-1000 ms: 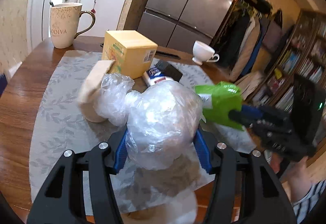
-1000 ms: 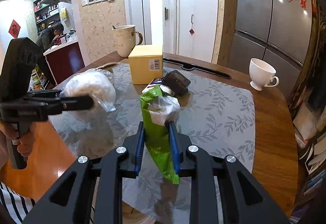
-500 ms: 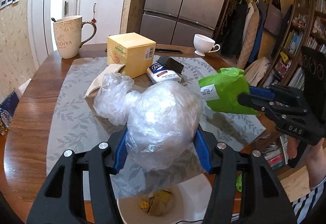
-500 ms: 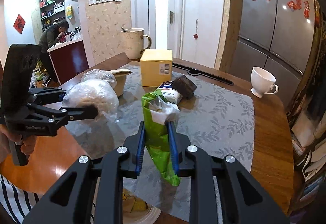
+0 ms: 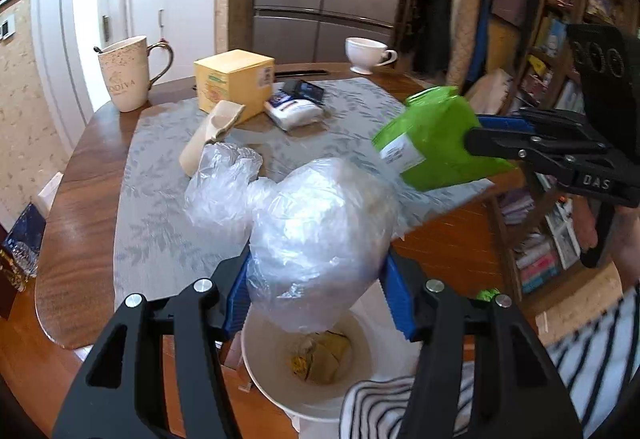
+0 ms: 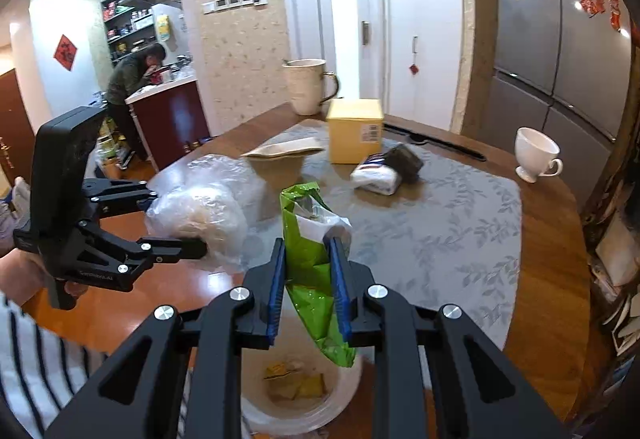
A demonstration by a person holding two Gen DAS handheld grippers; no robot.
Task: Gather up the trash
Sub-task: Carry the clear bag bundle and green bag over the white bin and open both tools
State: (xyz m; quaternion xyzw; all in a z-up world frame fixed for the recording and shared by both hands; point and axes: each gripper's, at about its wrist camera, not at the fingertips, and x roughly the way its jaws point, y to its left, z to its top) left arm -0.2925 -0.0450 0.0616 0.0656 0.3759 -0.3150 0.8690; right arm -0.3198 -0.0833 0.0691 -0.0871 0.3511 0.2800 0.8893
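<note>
Above white bin, L gripper grips plastic bag, off table edge.

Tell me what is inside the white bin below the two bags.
The white bin holds some yellowish crumpled scraps at the bottom. The clear plastic bag covers part of its opening, so the rest stays hidden.

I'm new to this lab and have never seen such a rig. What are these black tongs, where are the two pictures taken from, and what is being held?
A person holds two hand-operated grippers, each with a camera looking along its fingers. In the left camera's picture, the left gripper clamps a clear plastic bag. In the right camera's picture, the right gripper clamps a green wrapper. Both hang over a white bin with scraps inside. On the table remain a yellow box, a mug and a teacup.
</note>
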